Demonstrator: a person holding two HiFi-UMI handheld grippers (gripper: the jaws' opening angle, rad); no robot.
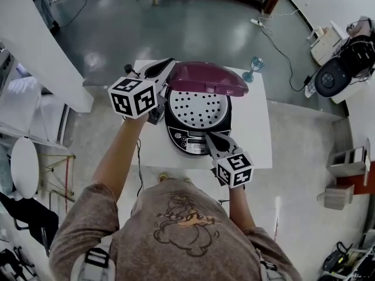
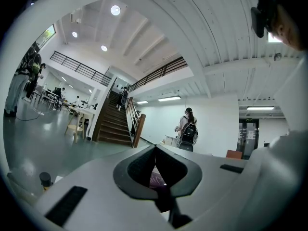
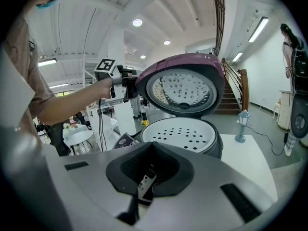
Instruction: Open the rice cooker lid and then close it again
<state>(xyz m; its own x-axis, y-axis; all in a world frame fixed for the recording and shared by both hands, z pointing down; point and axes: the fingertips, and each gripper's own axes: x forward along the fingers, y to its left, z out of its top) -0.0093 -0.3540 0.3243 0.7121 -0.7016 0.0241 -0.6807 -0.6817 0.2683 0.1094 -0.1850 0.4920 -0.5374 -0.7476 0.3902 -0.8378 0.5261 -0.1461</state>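
The purple domed plastic lid [image 1: 208, 78] of the black rice cooker [image 1: 181, 138] stood raised, touching the left gripper [image 1: 169, 64] tips, whose jaws were pressed together. Opening looked done and closing was left. The right gripper [image 1: 209, 136], likewise closed and empty, had the cooker's front just beneath its tips.

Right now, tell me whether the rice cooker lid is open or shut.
Open. The purple lid stands tilted up behind the cooker body, leaving the white perforated tray uncovered.

control panel [image 1: 185, 140] print illegible, person [image 1: 176, 233] cut off
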